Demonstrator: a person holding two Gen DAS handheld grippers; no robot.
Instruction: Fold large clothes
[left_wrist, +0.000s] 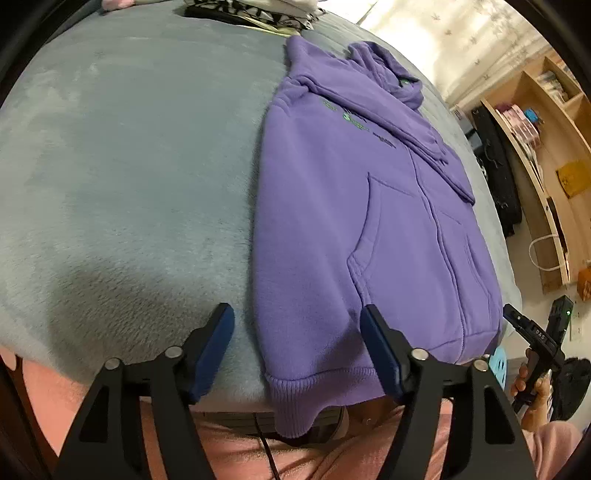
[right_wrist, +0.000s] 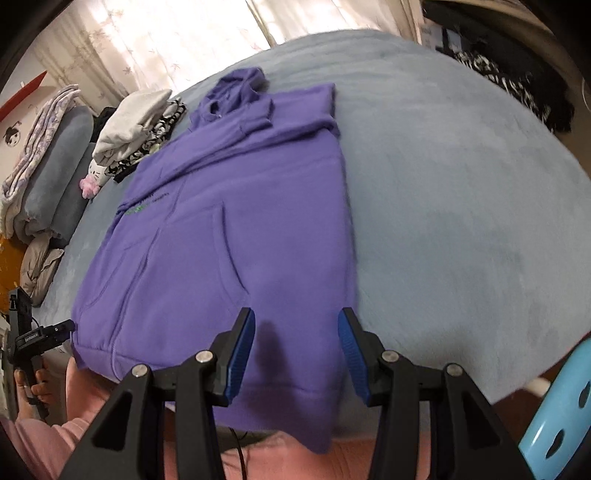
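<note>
We see a purple hoodie (left_wrist: 369, 229) flat on the bed (left_wrist: 129, 166), hem over the edge, our left hand-held gripper (left_wrist: 297, 347) apart, right hand-held gripper (right_wrist: 297, 350) apart over the hem, both empty.

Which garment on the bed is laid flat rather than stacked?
The purple hoodie: spread alone mid-bed with sleeves folded in, hem at the near edge. The white and black-patterned clothes are piled together at the far side.

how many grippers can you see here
2: the left gripper hangs open at the purple hoodie's near left hem; the right gripper stands open over its near right hem.
</note>
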